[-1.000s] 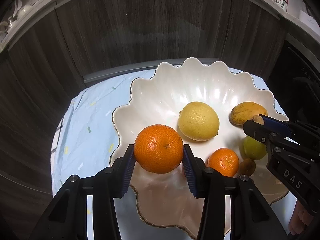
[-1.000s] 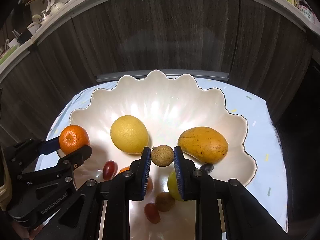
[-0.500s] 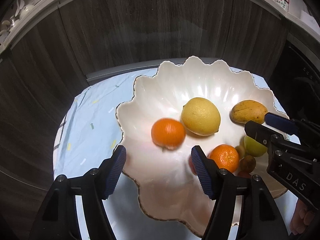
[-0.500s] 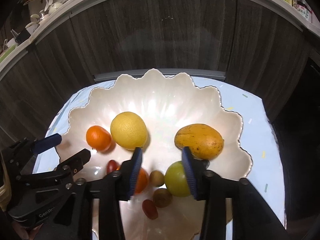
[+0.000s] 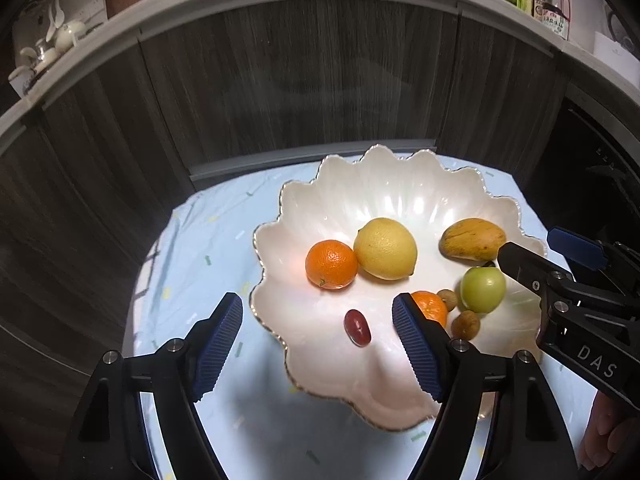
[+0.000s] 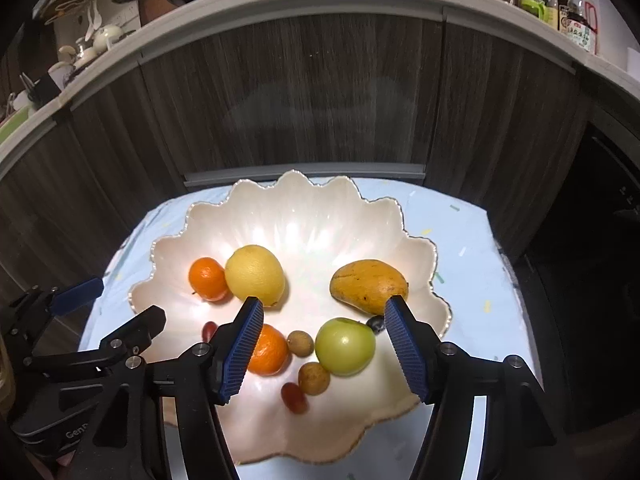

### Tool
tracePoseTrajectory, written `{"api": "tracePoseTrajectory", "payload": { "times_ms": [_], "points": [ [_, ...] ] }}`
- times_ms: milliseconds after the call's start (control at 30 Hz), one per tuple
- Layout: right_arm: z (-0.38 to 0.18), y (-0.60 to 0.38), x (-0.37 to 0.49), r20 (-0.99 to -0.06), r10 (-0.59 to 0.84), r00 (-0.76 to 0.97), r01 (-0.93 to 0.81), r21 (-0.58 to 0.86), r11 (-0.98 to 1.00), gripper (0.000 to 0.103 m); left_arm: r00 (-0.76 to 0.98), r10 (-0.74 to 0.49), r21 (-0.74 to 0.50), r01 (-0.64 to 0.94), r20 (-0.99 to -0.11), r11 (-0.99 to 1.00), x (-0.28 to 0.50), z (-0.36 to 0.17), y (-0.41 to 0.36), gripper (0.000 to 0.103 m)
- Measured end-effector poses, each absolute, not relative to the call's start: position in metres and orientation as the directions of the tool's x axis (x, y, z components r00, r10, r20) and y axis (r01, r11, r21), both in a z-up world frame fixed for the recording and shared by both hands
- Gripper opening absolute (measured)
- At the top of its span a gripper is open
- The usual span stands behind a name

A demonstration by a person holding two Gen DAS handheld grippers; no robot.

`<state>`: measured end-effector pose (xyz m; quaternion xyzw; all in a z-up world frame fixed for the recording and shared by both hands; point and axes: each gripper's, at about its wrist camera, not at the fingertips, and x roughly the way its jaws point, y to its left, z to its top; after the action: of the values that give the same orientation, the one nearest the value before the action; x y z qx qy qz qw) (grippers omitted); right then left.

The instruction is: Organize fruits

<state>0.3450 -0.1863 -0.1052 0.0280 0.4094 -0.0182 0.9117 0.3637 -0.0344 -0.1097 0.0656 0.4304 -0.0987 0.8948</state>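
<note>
A white scalloped bowl (image 5: 384,184) (image 6: 296,200) holds the fruit: a tangerine (image 5: 331,264) (image 6: 207,279) beside a lemon (image 5: 385,248) (image 6: 255,275), a mango (image 5: 472,239) (image 6: 368,286), a green apple (image 5: 483,289) (image 6: 345,346), a second tangerine (image 5: 430,307) (image 6: 270,350), two small brown fruits (image 6: 300,344) and red grapes (image 5: 357,328) (image 6: 294,398). My left gripper (image 5: 318,344) is open and empty above the bowl's near left rim. My right gripper (image 6: 324,348) is open and empty above the apple and small fruits.
The bowl sits on a light blue cloth (image 5: 208,264) over a small table. Dark wood cabinet fronts (image 5: 304,88) stand close behind. A counter above carries bottles (image 5: 552,4) and crockery (image 6: 96,40). A dark appliance (image 6: 600,240) is at the right.
My left gripper let go of the tangerine, which now rests beside the lemon. My right gripper let go of a small brown fruit. Both opened wide and drew back.
</note>
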Motion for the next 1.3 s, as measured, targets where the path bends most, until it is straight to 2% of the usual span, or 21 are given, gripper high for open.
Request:
{"api": "tracePoseTrajectory", "payload": {
  "times_ms": [533,1300],
  "points": [
    [-0.068,-0.190,0.279,-0.713,-0.027,0.701,0.062,0.023,0.998,0.064,0.666,-0.096,0.067,0.215,-0.740,0.974,0.295,-0.066,-0.036,0.086],
    [-0.047,-0.185,0.195,-0.681,-0.022,0.732,0.049,0.021,0.999,0.064,0.706,-0.096,0.062,0.194,-0.702,0.979,0.210,-0.039,-0.028,0.089]
  ]
}}
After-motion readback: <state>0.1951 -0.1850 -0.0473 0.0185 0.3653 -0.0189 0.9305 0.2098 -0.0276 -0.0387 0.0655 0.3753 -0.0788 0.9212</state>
